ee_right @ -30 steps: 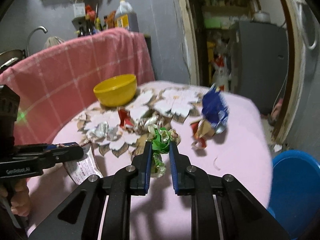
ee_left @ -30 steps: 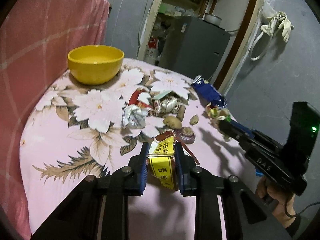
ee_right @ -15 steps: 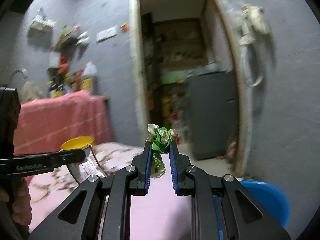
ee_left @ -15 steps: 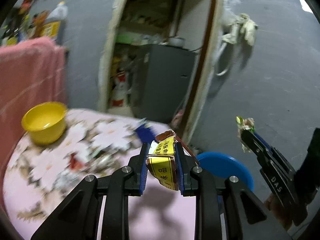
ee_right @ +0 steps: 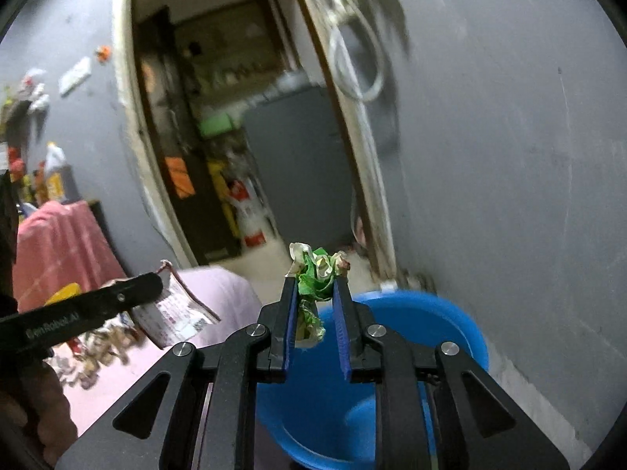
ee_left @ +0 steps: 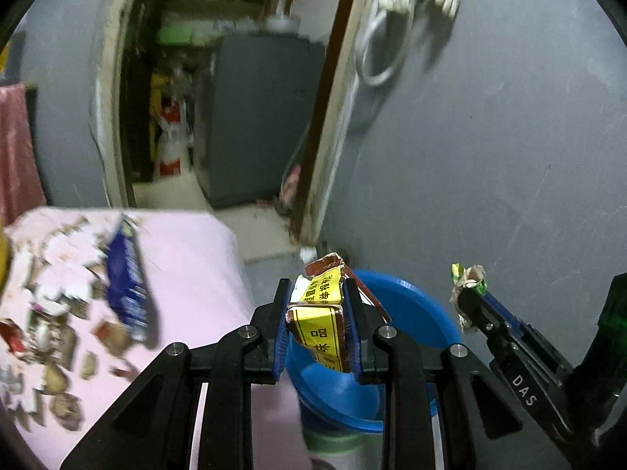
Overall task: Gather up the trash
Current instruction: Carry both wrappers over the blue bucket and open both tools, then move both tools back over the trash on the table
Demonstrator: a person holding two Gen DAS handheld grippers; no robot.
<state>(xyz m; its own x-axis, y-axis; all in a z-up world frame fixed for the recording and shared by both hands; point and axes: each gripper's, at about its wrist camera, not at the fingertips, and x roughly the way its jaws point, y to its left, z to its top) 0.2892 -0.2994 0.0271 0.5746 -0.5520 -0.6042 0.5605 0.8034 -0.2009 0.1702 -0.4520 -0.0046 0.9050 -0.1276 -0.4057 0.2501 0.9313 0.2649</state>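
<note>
My left gripper is shut on a yellow and red-brown wrapper and holds it over the near rim of the blue bucket. My right gripper is shut on a crumpled green and white wrapper above the blue bucket. In the left wrist view the right gripper shows at the right with its wrapper. In the right wrist view the left gripper shows at the left, holding its wrapper.
The table with the pink flowered cloth stands left of the bucket, with a blue packet and several scraps on it. A grey wall is behind the bucket. A doorway opens beyond, with a grey cabinet.
Both grippers have swung right, away from the table, with their wrappers held. They now hang over the blue bucket, which has grown larger in both views.
</note>
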